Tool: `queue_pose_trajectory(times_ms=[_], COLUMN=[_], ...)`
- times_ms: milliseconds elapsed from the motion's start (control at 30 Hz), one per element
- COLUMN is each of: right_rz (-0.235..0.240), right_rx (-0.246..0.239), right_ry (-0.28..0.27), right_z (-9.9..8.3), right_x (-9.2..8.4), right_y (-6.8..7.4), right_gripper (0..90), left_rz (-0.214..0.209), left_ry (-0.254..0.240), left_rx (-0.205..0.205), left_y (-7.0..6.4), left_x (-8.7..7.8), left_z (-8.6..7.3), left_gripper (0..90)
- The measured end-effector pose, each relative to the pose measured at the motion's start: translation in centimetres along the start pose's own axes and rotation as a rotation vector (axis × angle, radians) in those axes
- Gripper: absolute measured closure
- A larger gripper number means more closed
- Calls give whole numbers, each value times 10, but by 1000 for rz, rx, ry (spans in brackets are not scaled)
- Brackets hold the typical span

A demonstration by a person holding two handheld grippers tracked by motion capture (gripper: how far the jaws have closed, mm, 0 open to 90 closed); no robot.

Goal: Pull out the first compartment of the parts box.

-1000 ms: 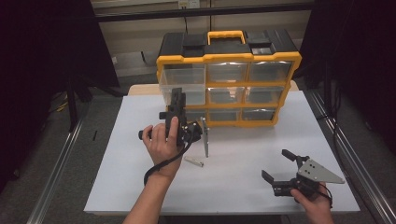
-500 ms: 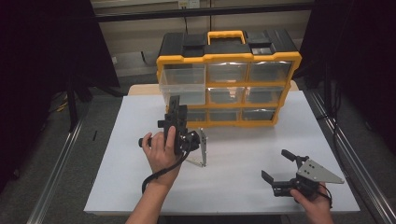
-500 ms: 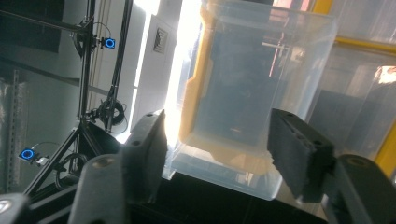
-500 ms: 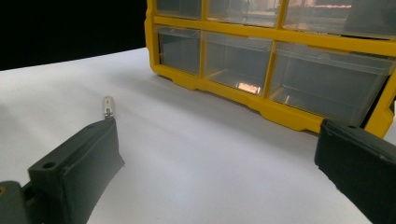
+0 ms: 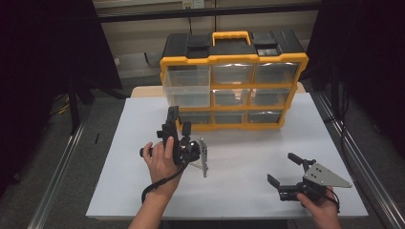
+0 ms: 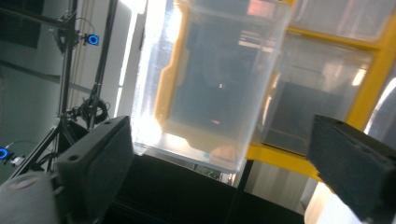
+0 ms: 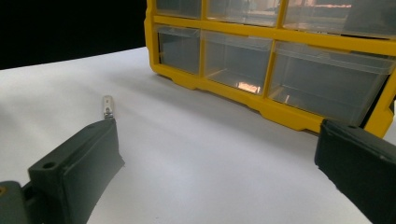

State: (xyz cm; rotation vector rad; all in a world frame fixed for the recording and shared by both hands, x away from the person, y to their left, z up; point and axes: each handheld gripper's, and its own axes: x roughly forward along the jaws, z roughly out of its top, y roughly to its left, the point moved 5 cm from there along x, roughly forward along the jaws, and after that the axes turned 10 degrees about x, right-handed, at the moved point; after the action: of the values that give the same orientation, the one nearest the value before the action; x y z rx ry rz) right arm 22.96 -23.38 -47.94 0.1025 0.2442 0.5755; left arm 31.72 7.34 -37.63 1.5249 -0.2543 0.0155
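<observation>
Yellow organizer [image 5: 233,78] stands at the table's [image 5: 248,191] back; its left middle drawer [image 5: 187,93] is pulled out. Left gripper [image 5: 177,121] points up at that drawer, jaws just opened wide, nothing between them. Right gripper [image 5: 282,171] rests near the front edge, jaws wide, empty. Small metal piece [image 7: 108,106] lies on the table.

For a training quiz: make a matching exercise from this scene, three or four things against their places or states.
Things:
1. left tool
2. right tool
3. pulled-out drawer
4. carry handle

States or places:
A. yellow, on top of the organizer
B. sticks out at the cabinet's left column
C. open, pointing up at the drawers
D. open, low over the table near its front right

Pairs: 1-C, 2-D, 3-B, 4-A
</observation>
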Motion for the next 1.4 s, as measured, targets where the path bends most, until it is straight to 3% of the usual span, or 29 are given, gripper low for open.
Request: queue_pose_trajectory(times_ms=[167, 267, 333, 367, 533, 600, 633, 667, 767, 800, 833, 967, 1033, 1133, 1233, 1300, 1333, 1367, 1400], right_rz=[-3, 0, 0, 1, 0, -5, -3, -3, -5, -5, -4, -3, -3, -3, -4, -2, -3, -5, -5], right_rx=[2, 0, -5, -5, -5, 0, -2, -4, -3, -2, -4, -6, -7, -7, -6, -8, -7, -7, -8], right_ry=[-3, -5, 0, -1, 0, 0, 1, 2, 2, 1, 0, 0, 0, 1, 0, -1, 0, -2, -2], right_z=[0, 0, 0, 0, 0, 0, 0, 0, 0, 0, 0, 0, 0, 0, 0, 0, 0, 0, 0], right_x=[0, 1, 0, 0, 0, 0, 0, -1, -1, -1, -1, -1, -1, -1, -1, -1, -1, -1, -1], right_y=[0, 0, 0, 0, 0, 0, 0, 0, 0, 0, 0, 0, 0, 0, 0, 0, 0, 0, 0], right_gripper=[0, 0, 0, 0, 0, 0, 0, 0, 0, 0, 0, 0, 0, 0, 0, 0, 0, 0, 0], left_rz=[-31, -33, -47, -43, -77, -81, -89, -84, -85, -82, -96, -103, -132, -126, -157, -148, -154, -152, -170], left_ry=[-12, -20, -10, -11, 3, 6, 3, 7, 4, -6, -8, 5, 11, 4, -1, 5, 4, 9, 5], left_rx=[25, 14, 35, 15, 2, 15, 1, 28, -1, 19, 5, 31, 24, 47, 14, 20, -6, 0, -35], left_y=[-8, -12, -13, -15, -24, -26, -29, -29, -35, -35, -38, -45, -50, -54, -62, -64, -66, -66, -69], left_x=[-4, -6, -8, -8, -10, -12, -12, -13, -17, -17, -19, -22, -24, -26, -28, -30, -31, -32, -32], left_z=[-3, -5, -7, -7, -13, -14, -15, -15, -17, -17, -18, -21, -22, -24, -26, -27, -28, -29, -30], left_gripper=[4, 4, 4, 4, 4, 4, 4, 4, 4, 5, 5, 6, 7, 7, 9, 14, 15, 16, 16])
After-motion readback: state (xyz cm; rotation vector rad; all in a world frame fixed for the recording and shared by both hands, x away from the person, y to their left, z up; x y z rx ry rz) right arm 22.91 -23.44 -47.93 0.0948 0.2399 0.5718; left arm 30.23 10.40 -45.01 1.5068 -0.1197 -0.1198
